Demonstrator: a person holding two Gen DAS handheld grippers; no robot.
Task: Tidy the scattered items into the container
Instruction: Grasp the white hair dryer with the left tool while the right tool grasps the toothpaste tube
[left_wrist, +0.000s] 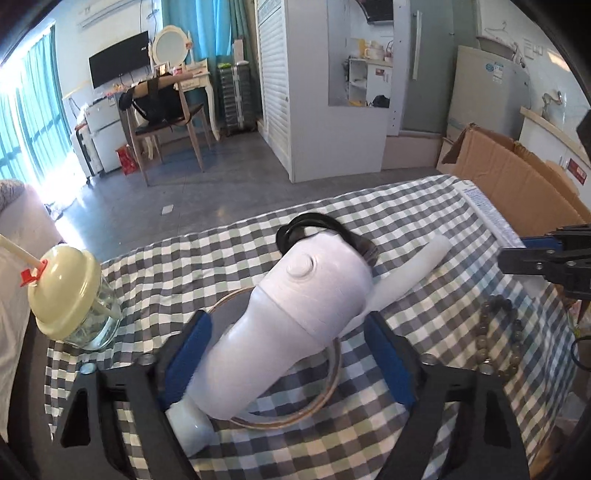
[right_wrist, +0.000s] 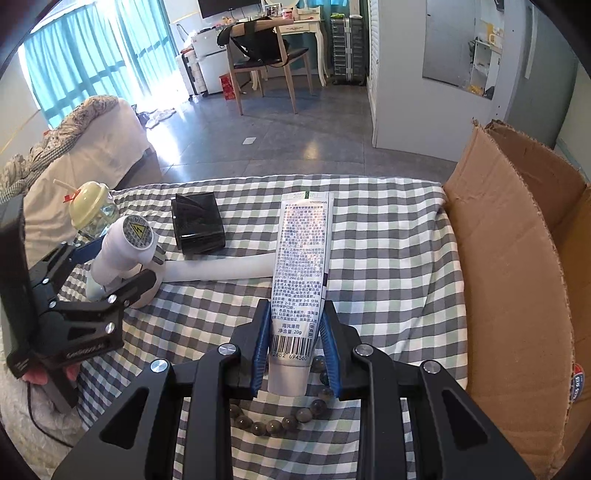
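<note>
My left gripper (left_wrist: 288, 347) stands around a white hair dryer (left_wrist: 295, 325) on the checked cloth, its blue pads wide apart on either side of it; in the right wrist view the left gripper (right_wrist: 110, 266) has the dryer (right_wrist: 125, 247) between its fingers. My right gripper (right_wrist: 293, 332) is shut on a white toothpaste tube (right_wrist: 301, 266), held above a dark bead bracelet (right_wrist: 280, 417). The cardboard box (right_wrist: 517, 277) stands open at the right. A white cylinder (right_wrist: 221, 271) lies behind the tube.
A glass jar with a yellow lid and straw (left_wrist: 74, 299) stands at the table's left edge. A black box (right_wrist: 197, 223) lies at the back. A ring-shaped hoop (left_wrist: 321, 398) lies under the dryer. The bracelet (left_wrist: 498, 332) shows at right.
</note>
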